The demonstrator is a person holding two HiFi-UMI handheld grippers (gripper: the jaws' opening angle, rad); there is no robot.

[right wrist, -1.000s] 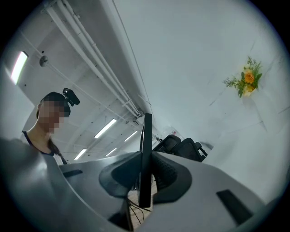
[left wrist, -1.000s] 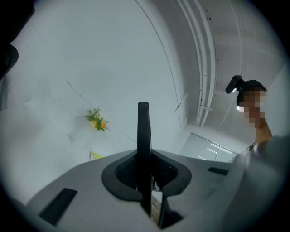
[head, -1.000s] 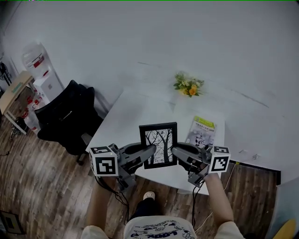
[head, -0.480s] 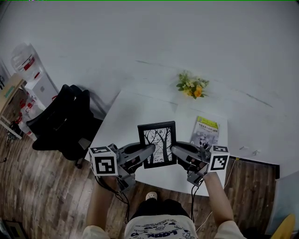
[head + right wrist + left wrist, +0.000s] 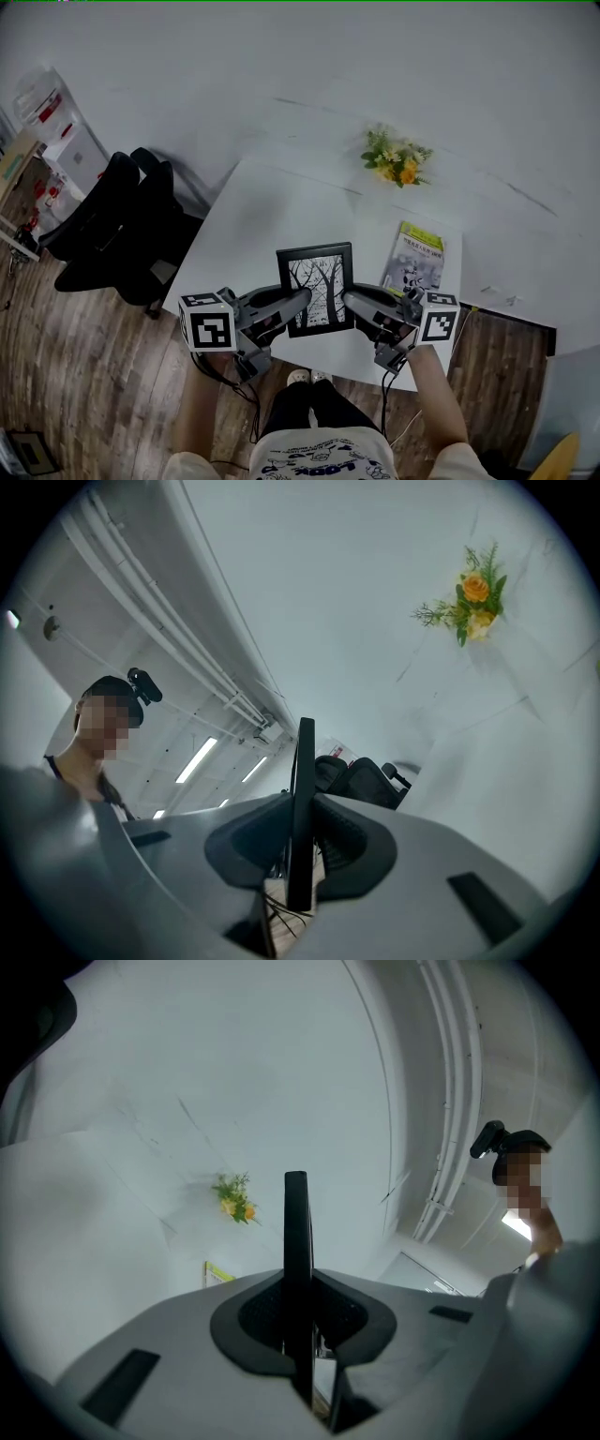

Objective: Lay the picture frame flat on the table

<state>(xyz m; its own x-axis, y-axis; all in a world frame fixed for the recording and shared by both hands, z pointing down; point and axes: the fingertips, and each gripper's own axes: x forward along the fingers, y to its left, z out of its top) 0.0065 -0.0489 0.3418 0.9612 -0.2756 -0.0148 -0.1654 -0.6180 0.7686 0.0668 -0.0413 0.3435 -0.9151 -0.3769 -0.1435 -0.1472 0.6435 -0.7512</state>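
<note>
A black picture frame (image 5: 317, 289) with a black-and-white tree print is held up over the near edge of the white table (image 5: 258, 220), its face toward the head camera. My left gripper (image 5: 302, 300) is shut on the frame's left side and my right gripper (image 5: 348, 298) on its right side. In the left gripper view the frame (image 5: 297, 1241) shows edge-on as a thin dark bar pinched between the pads. The right gripper view shows the same bar, the frame (image 5: 302, 808), clamped between its pads.
A small bunch of yellow and orange flowers (image 5: 398, 161) stands at the table's far edge. A booklet (image 5: 412, 258) lies on the table's right part. A black office chair (image 5: 112, 225) stands left of the table, on the wooden floor.
Both grippers and the frame keep their hold and place in the picture. The head view has shifted, so the table, flowers and chair lie slightly differently in it.
</note>
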